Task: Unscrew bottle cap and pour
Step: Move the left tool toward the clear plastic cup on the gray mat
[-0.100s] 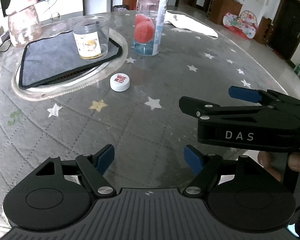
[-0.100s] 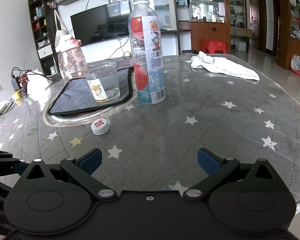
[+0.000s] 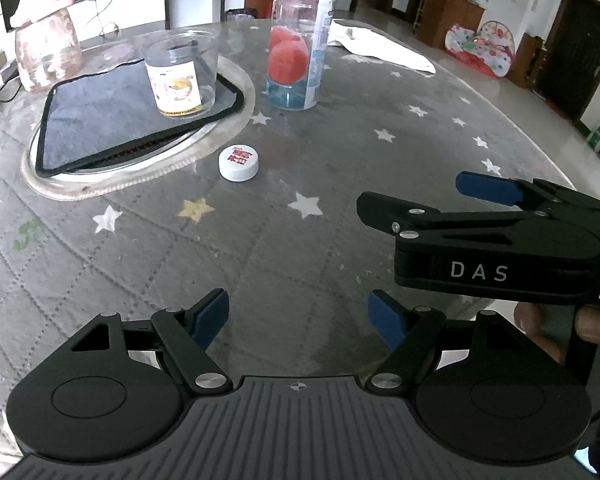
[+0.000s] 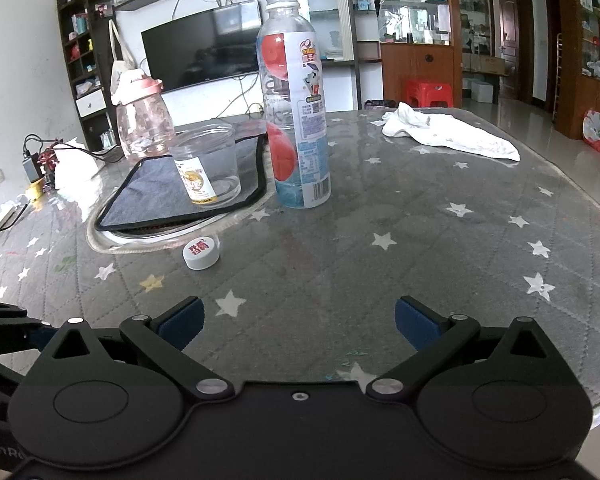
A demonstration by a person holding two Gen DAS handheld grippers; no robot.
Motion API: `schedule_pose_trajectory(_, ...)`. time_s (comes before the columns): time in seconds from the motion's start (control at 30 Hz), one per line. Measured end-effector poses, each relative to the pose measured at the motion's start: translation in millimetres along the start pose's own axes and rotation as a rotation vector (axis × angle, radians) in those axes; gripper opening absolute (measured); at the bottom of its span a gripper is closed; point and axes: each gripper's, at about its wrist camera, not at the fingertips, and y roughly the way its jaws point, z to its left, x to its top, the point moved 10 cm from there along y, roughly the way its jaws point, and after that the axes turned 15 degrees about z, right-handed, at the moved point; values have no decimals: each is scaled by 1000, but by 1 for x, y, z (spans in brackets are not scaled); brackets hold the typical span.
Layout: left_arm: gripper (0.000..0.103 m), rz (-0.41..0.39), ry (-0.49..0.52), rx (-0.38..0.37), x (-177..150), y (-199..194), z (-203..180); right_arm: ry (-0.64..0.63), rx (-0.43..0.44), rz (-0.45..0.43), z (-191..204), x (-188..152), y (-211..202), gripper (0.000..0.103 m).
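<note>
**Cap off, both grippers held back, pour not yet made**

Almost nothing was seen to shift against the view a tenth of a second before: cap, bottle and jar were all found where they had been, and neither gripper had been advanced. A pause, then, rather than a move.

The left gripper was held wide, with nothing between its blue pads, low over the near edge of the tabletop. The right gripper was likewise spread wide and empty, just beside the left one on its right.

The bottle was left upright towards the middle of the tabletop, its neck bare and open. The white cap was laid flat, printed face up, nearer than the bottle and a little to its left, just beside the rim of the clear round disc on which the grey mat was spread. The clear jar was stood on that mat, close to the bottle's left. How much liquid remained in the bottle could not be told.

So the unscrewing was judged done. The pour was judged still to come, or already finished; the pictures did not settle it. If it was still owed, the bottle would have to be gripped by its body and tipped over the jar, with spill onto the mat the risk to be watched.

A pink drinking bottle and a white cloth were left untouched near the far edge.
</note>
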Motion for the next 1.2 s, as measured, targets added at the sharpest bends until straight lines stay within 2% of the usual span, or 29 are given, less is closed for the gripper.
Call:
schedule_pose_trajectory(0.83,77,47,-24,26,19,13,16,3,-8,8,5,3,7,103)
schedule_pose_trajectory(0.9,78,48,-25,25,20,14,17,4,0,20,-6,15,21,103)
schedule_pose_trajectory(1.2,78,53,-26,29,32,17,23,-3,-1,25,-2,21,26,103)
